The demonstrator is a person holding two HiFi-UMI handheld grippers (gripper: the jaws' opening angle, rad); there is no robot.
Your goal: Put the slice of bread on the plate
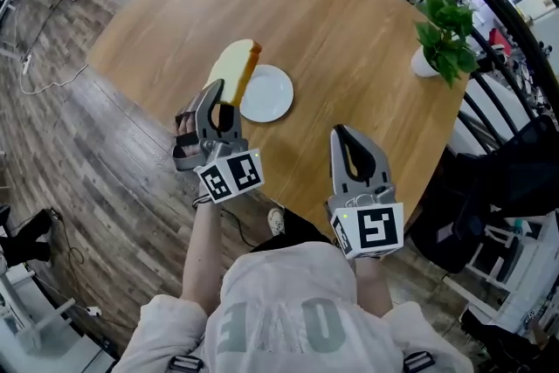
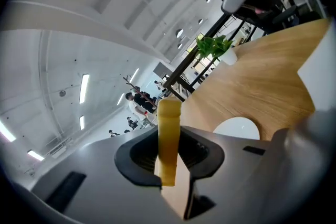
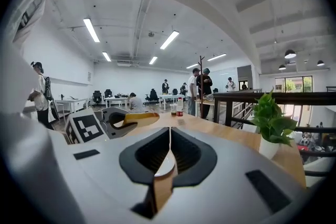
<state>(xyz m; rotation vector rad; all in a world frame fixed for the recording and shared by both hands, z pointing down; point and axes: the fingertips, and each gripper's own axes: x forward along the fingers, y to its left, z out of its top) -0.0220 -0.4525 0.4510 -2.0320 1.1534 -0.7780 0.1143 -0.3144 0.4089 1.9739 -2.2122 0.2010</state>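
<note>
Round wood counter [image 1: 349, 39]. White plate [image 1: 266, 93] sits near its 6 o'clock edge. Slice of bread [image 1: 233, 70] stands on edge over the plate's 10 o'clock rim, pinched in the left claw [image 1: 216, 100] and sticking out toward 1 o'clock. Right claw [image 1: 345, 140] is pressed together, empty, at the plate's 5 o'clock.

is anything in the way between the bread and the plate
Nothing visible does. The slice of bread, clamped in the left gripper, hangs by the plate in the head view; its surface is bare and the shut right gripper sits clear.
</note>
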